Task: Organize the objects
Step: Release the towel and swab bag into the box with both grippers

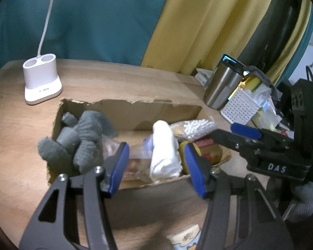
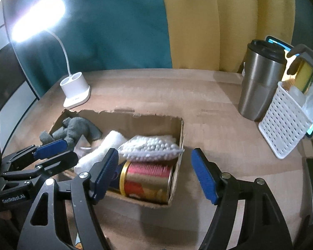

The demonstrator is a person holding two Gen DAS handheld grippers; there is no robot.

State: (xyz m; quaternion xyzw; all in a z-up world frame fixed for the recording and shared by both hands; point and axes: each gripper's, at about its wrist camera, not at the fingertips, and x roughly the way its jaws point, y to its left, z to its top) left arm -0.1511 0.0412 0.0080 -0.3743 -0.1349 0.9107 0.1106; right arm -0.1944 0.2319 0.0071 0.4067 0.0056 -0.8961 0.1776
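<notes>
Both grippers hang over the near edge of the box (image 2: 178, 125), each with its jaws parted and nothing between the pads. The left gripper (image 1: 157, 167) frames the white cloth (image 1: 164, 152) and a clear bag beside it; the right gripper (image 2: 156, 174) straddles the box's right wall, one finger over the can (image 2: 146, 180), the other outside above the bare surface (image 2: 219, 125). The bead bag (image 2: 150, 148) lies on top of the can, the grey glove (image 1: 81, 137) slumps over the far left corner. Everything looks packed already — so I'd lift both straight up and clear, to avoid snagging the torn wall. The tumbler (image 2: 258, 79) and basket (image 2: 281, 123) stand well apart, far right.
</notes>
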